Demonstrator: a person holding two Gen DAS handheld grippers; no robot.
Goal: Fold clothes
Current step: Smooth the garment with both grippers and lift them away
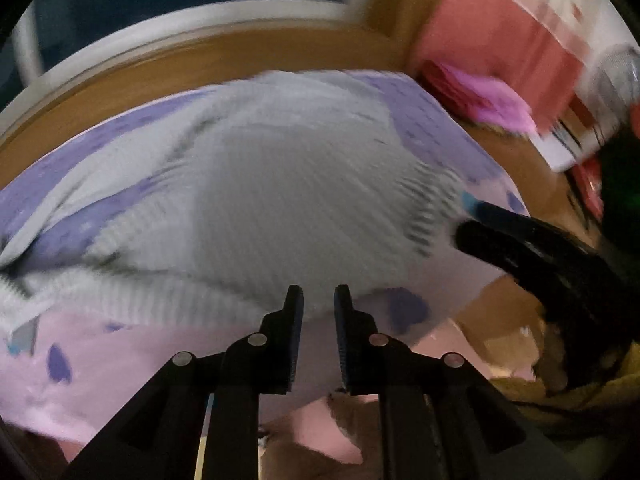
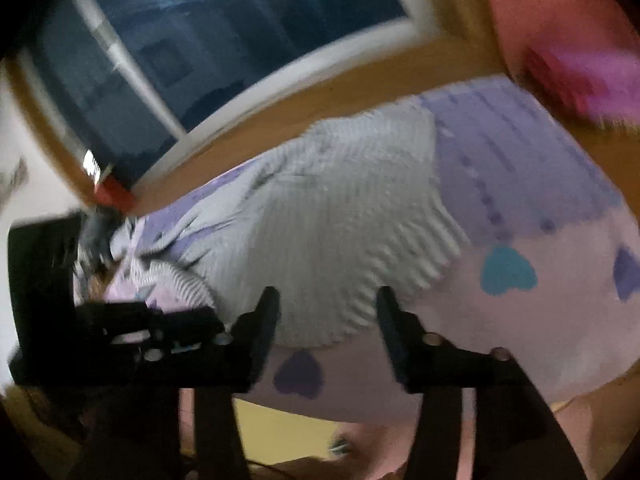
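Left gripper slightly spread, right gripper wide, both empty; one striped garment.

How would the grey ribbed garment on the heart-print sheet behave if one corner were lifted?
The grey ribbed garment would probably sag and drape rather than hold its shape: it already lies in soft folds. Its ribbed knit looks thick, so likely not slippery. It may drag across the heart-print sheet instead of sliding cleanly.

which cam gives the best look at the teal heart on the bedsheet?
Right wrist view: the teal heart lies whole and unobstructed on the pink sheet, just right of the grey striped garment. The left wrist view shows only a teal sliver at the other claw's tip.
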